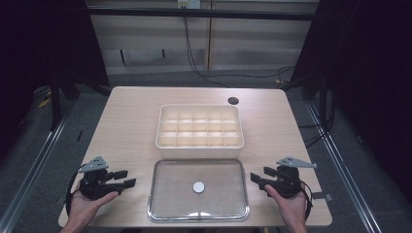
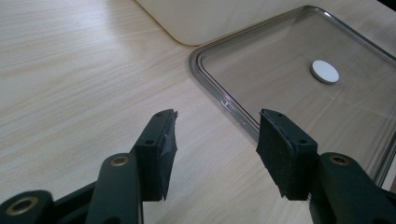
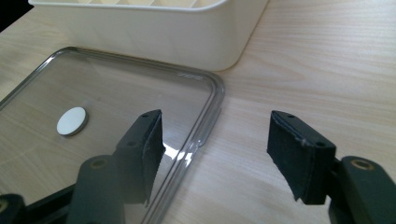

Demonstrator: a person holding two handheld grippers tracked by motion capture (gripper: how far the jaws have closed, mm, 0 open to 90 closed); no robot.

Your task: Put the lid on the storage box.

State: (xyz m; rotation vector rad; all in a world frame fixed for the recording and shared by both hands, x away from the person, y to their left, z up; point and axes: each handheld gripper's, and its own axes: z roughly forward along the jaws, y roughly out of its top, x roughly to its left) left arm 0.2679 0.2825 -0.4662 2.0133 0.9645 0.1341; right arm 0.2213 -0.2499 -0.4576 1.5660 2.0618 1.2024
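Observation:
A clear plastic lid (image 1: 167, 194) lies flat on the table near its front edge, with a small white disc (image 1: 198, 187) at its middle. Behind it stands a cream box (image 1: 199, 141) divided into several compartments. My left gripper (image 1: 127, 178) rests on the table left of the lid, open, nothing between its jaws. In the left gripper view the left gripper (image 2: 215, 140) points at the lid's rim (image 2: 219, 95) and the disc (image 2: 325, 72). My right gripper (image 1: 256, 180) is open to the right of the lid. In the right gripper view the right gripper (image 3: 215, 140) straddles the lid's corner (image 3: 214, 100).
The wooden table (image 1: 131, 121) has a dark round hole (image 1: 233, 100) at the back right. Bare wood lies on both sides of the box. The table's edges drop to a grey floor with cables behind.

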